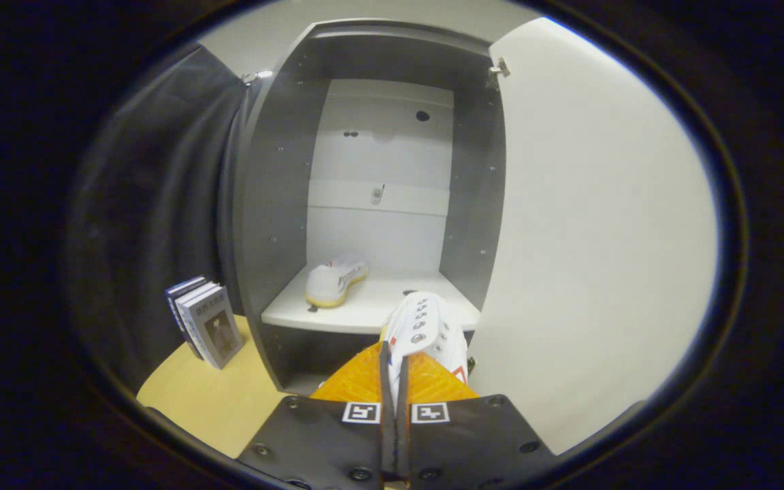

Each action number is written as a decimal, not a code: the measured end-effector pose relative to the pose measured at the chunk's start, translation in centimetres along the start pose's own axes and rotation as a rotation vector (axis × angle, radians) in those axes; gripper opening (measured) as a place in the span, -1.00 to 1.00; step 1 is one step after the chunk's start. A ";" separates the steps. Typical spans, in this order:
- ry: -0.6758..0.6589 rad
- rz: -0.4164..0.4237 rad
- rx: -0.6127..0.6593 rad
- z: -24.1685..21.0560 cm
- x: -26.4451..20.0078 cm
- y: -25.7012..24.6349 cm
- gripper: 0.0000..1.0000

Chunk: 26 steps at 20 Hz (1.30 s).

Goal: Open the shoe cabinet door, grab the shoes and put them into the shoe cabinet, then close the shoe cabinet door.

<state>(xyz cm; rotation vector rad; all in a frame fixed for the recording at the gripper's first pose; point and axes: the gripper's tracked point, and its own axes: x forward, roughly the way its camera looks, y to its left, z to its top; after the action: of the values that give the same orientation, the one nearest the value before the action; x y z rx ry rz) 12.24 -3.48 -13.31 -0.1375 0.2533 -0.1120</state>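
The gripper (393, 371) holds a white shoe (426, 330) at the mouth of the open shoe cabinet (263, 204), its two fingers (358, 381) drawn close together and clamped on the shoe's upper edge, with only a thin gap between them. The held shoe points away from the fingers, its row of metal eyelets facing up and its toe over the near edge of the white shelf (365, 309). A second white shoe (334, 280), with a yellowish sole, lies on that shelf to the far left, near the pale back panel (382, 170), well apart from the held one. The cabinet's dark side walls rise on either side of the shelf, and below the shelf a dark lower compartment is open. The cabinet door (603, 224), white on its inner face, stands swung wide to the right, hung on a metal hinge (499, 68) at its top corner. To the left of the cabinet, a few books (205, 330) stand upright on the light wooden floor (208, 401), before a dark curtain (160, 204).
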 end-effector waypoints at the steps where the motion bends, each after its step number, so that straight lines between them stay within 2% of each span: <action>1: -0.007 0.007 -0.009 1.0 1.6 0.0 -0.95; 7: 0.001 0.050 -0.022 4.5 14.1 -0.6 -0.96; 10: 0.048 0.065 -0.048 3.3 20.5 -0.8 -0.96; 14: 0.083 0.096 -0.054 1.8 25.8 -0.2 -0.96; 20: 0.141 0.139 -0.059 -0.3 27.3 0.8 -0.96; 26: 0.192 0.149 0.007 -1.0 27.5 1.2 -0.93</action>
<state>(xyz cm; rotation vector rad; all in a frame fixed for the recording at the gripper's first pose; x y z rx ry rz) 38.51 -5.92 -21.10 -0.1005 0.4539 0.0224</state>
